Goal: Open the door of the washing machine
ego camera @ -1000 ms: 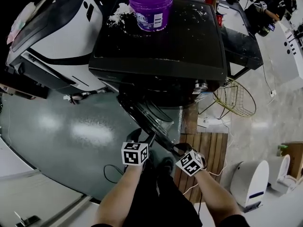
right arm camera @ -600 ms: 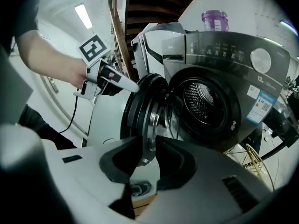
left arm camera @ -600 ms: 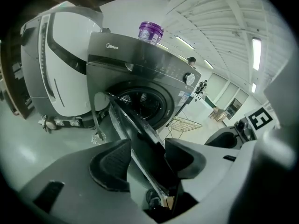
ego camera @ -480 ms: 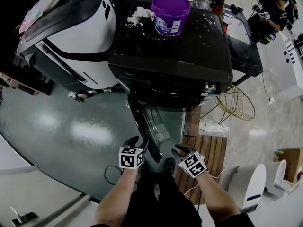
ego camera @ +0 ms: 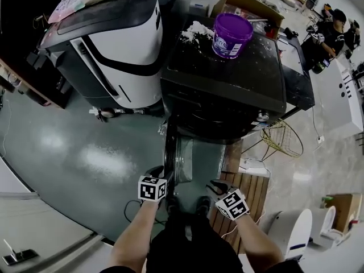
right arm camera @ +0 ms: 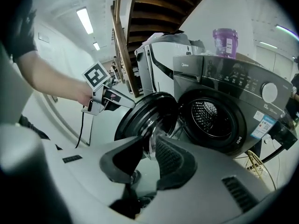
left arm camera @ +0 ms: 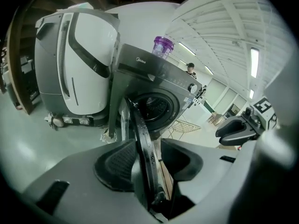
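The dark front-loading washing machine (ego camera: 227,90) stands ahead with its round door (ego camera: 173,152) swung out, edge-on to me. My left gripper (ego camera: 161,172) is at the door's free edge. In the left gripper view the door's rim (left arm camera: 135,125) runs down between the jaws of the left gripper (left arm camera: 145,146), which have just been closing; a thin gap still shows at the right pad. My right gripper (ego camera: 217,185) hangs to the door's right, apart from it. Its jaws (right arm camera: 148,143) stand narrowly apart and empty, facing the door glass (right arm camera: 145,115) and drum (right arm camera: 210,118).
A purple bucket (ego camera: 231,34) sits on the machine's top. A white-and-black machine (ego camera: 114,44) stands to its left. A wire basket (ego camera: 281,141) and wooden pallet (ego camera: 250,186) lie right of the door. A person (ego camera: 335,27) is at the far right.
The door has swung from slanting toward my right gripper to pointing straight out at me. My left gripper moved left with its edge and its jaws narrowed. My right gripper has risen.
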### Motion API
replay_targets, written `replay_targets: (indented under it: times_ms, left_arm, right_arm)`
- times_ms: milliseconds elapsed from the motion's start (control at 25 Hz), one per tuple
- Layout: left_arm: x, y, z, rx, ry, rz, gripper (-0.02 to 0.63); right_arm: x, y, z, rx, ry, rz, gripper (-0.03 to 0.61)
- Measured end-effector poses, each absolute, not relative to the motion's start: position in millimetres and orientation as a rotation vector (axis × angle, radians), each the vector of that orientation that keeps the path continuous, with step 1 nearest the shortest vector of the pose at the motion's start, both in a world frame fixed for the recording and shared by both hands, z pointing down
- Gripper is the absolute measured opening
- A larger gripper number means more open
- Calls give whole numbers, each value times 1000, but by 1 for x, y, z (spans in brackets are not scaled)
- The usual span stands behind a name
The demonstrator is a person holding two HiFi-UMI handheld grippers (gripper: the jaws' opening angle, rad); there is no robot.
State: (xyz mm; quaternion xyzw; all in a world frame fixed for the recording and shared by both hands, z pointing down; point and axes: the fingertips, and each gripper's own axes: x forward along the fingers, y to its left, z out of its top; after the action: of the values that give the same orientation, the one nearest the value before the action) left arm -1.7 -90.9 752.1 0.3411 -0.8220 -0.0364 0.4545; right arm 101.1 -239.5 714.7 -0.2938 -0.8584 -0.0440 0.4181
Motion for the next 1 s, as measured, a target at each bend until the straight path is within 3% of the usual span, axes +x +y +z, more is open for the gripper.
replay_targets:
  times_ms: [440, 1000]
  left_arm:
    - [-28, -10, 769, 823, -2026, 38, 170]
    - [-75, 29, 706, 789, -2175, -13, 164]
  right_arm:
    - [95, -221, 674, -649, -2207, -72, 98]
    - [76, -202, 623, -725, -2251, -145, 98]
